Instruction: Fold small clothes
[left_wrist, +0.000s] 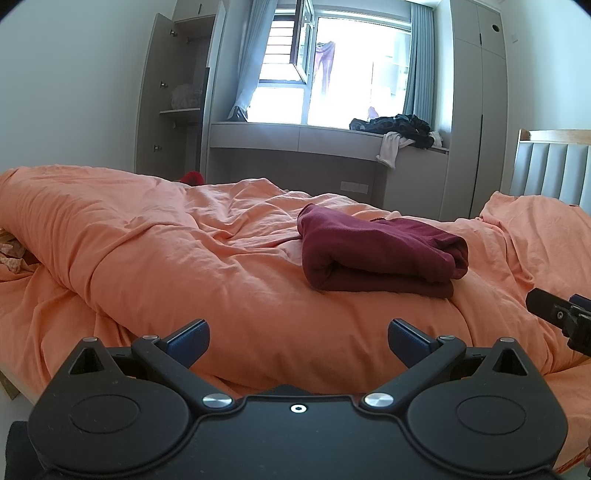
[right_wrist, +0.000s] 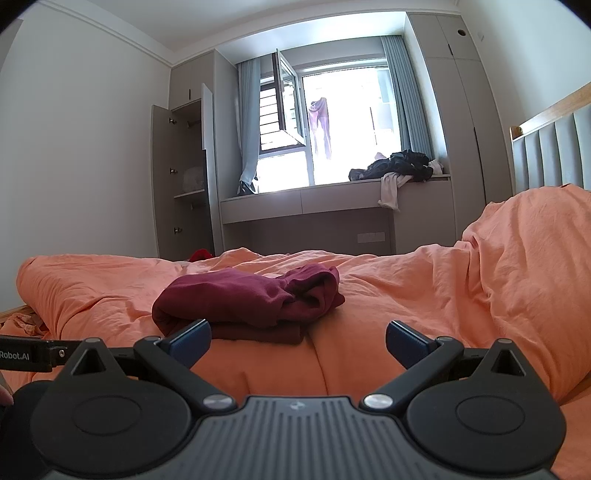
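1. Nearest the cameras, the left gripper (left_wrist: 298, 341) and right gripper (right_wrist: 298, 341) hover over the bed's front edge, jaws spread wide, each holding nothing.
2. Just beyond them, a maroon garment (left_wrist: 376, 253) lies folded in a loose bundle on the rumpled orange duvet (left_wrist: 147, 236), apart from both grippers.
3. It looks soft, light and floppy; a folded edge or corner seems the best place to pinch.
4. Its inner layers and type are hidden.
5. Farther off, dark clothes (right_wrist: 400, 166) are heaped on the window ledge, too small to identify.
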